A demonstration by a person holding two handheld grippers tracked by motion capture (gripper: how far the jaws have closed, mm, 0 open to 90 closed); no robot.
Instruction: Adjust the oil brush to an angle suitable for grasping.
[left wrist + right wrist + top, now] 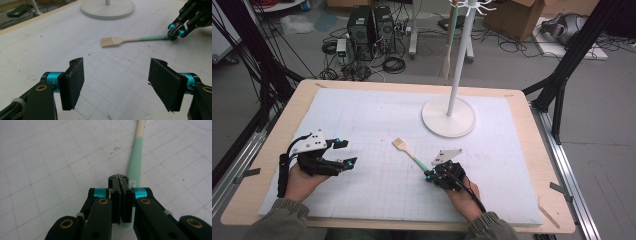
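Evidently you had your right gripper low over the white gridded mat, its jaws pressed flat together with nothing between them, the tips right at the mint-green handle end of the wooden spatula. In the right gripper view that handle ran just beside and under the closed jaws (whether they actually touched it, I could not tell). The spatula lay flat near the middle of the mat, its pale slotted blade pointing away from your right hand. Your left gripper rested well apart at the left, jaws spread and empty. Behind stood the white stand's round base.
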